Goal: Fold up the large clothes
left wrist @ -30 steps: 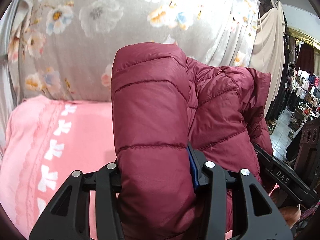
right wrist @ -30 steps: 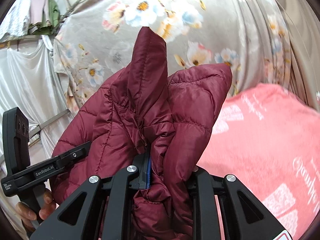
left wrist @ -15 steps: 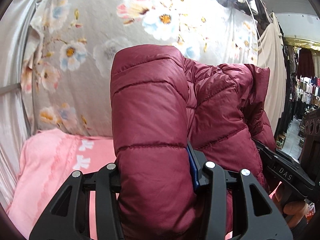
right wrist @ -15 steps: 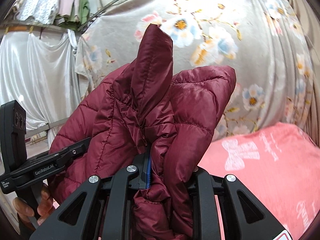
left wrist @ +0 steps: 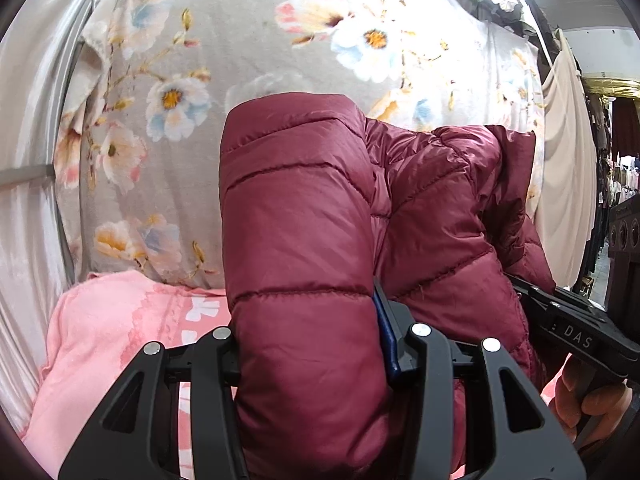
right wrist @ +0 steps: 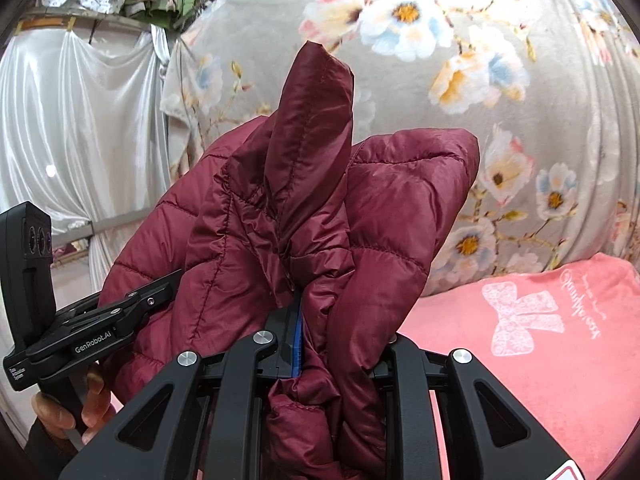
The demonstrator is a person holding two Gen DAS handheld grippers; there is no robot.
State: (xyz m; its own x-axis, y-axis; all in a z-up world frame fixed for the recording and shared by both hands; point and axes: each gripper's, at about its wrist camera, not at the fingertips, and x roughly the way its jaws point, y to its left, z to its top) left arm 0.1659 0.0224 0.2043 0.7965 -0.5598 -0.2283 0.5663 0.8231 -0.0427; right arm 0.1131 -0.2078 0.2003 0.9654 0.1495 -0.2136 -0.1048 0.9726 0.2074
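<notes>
A big gray flower sheet (left wrist: 248,40) hangs behind. Below it I see a pink blanket (right wrist: 540,340). My puffy red jacket (left wrist: 304,240) is up in the air over the blanket. My left tool (left wrist: 308,344) pinches a thick fold. My right tool (right wrist: 340,344) pinches a bunched part.

Black tool (right wrist: 340,344) frames, silver screws, blue pads, "GenRobot.AI" lettering.

Bulky maroon jacket (left wrist: 304,240) ahead, floral sheet (left wrist: 248,40) close behind, pink blanket (right wrist: 540,340) below.
</notes>
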